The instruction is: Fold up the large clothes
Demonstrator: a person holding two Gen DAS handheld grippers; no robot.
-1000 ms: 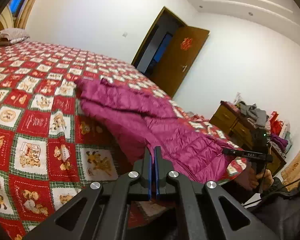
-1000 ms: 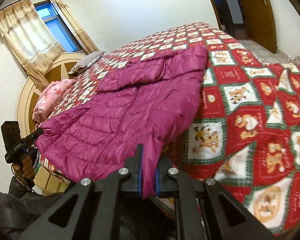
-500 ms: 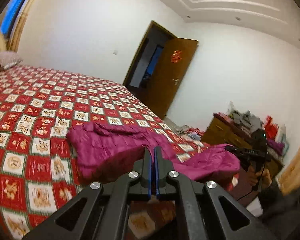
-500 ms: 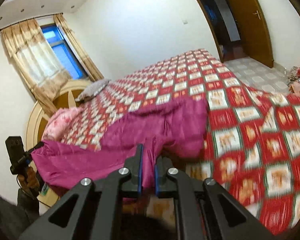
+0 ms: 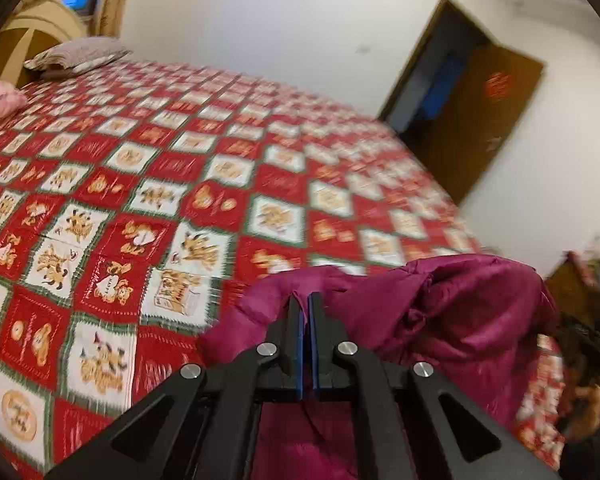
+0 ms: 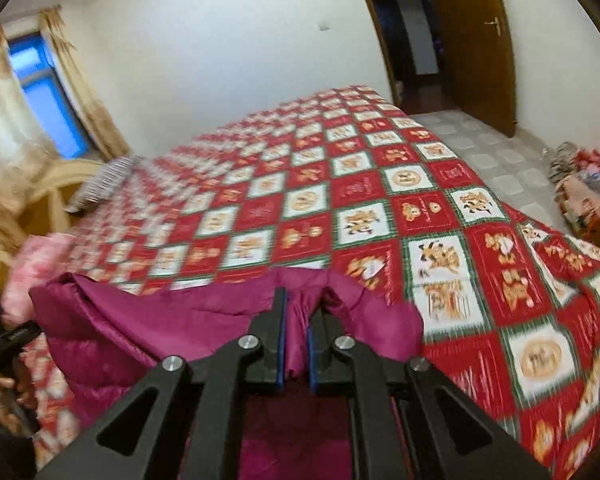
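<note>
Your left gripper (image 5: 305,300) is clenched on a thin edge of the magenta puffer jacket (image 5: 452,312), its blue-lined fingers nearly meeting with only a sliver of fabric between them. Your right gripper (image 6: 298,312) is likewise clamped on the jacket (image 6: 188,320), though with a thicker pinch, so a bunched fold fills the gap between its pads.

You have the jacket lifted at the near edge of the bed, hanging slack and crumpled between the two grippers; most of it sags below and toward you, in front of the red patchwork bedspread (image 5: 172,200) rather than spread across it (both views are motion-blurred, so how much of the jacket touches the bed cannot be told). From your right wrist view the bedspread (image 6: 380,208) stretches away toward a striped pillow (image 6: 104,184) by the wooden headboard (image 6: 48,200), with a pink bundle (image 6: 36,268) just beside the jacket's far corner. You can see a curtained window (image 6: 40,92) at the left and a brown door (image 6: 472,40) standing open at the right.
</note>
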